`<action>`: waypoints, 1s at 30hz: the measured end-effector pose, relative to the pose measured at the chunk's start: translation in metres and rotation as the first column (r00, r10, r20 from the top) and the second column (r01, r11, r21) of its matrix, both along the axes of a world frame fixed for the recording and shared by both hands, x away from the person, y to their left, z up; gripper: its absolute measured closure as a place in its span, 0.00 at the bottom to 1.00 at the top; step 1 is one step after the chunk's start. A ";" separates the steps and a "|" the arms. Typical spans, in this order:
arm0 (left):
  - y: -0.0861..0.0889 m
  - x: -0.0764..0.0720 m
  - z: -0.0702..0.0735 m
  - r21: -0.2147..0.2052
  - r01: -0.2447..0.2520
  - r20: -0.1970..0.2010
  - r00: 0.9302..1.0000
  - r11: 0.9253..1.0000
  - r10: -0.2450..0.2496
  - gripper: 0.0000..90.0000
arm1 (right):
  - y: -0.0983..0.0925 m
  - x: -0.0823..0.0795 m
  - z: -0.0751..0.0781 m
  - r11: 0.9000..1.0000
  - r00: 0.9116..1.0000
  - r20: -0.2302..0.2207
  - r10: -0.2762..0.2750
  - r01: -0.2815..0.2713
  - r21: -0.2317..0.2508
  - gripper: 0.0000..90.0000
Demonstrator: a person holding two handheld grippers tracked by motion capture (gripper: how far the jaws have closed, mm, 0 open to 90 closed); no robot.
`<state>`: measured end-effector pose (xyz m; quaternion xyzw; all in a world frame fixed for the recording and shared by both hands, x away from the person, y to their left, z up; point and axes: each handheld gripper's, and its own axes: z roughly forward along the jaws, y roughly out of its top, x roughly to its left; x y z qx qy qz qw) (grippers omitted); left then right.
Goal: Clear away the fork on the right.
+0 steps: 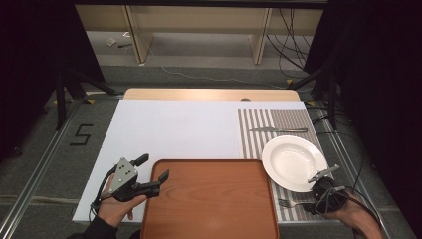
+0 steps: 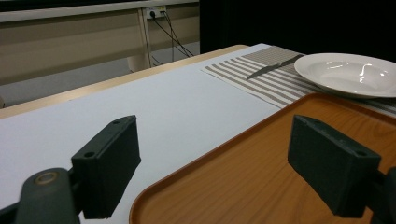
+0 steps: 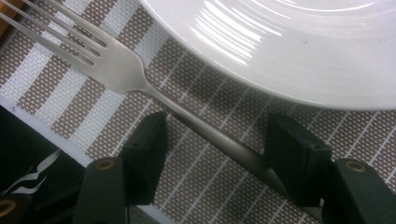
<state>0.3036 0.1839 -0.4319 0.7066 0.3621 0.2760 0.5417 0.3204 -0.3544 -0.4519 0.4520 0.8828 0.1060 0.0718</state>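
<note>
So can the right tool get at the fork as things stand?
Probably yes: the right tool is open and already straddles the fork handle on the striped mat, with nothing between; the plate sits alongside.

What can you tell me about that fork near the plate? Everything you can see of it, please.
The fork looks like plain brushed metal, silver-grey, with four long tines and a slim handle. It lies flat on the striped brown-and-white placemat, beside the rim of the white plate, at the table's near right corner. The right gripper has its black jaws open on either side of the handle, which runs diagonally between them; whether a jaw already touches it cannot be told.
</note>
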 end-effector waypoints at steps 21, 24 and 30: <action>-0.001 0.000 0.000 0.009 0.005 0.005 1.000 1.000 -0.005 0.19 | 0.017 -0.007 0.005 0.986 0.988 -0.051 0.147 -0.151 -0.072 0.80; -0.001 0.000 0.000 0.010 0.005 0.006 1.000 1.000 -0.005 0.19 | 0.019 -0.008 0.005 0.981 0.984 -0.050 0.169 -0.173 -0.085 0.83; -0.001 0.000 -0.001 0.013 0.004 0.006 1.000 1.000 -0.005 0.19 | 0.022 -0.010 0.005 0.972 0.978 -0.054 0.204 -0.208 -0.105 0.88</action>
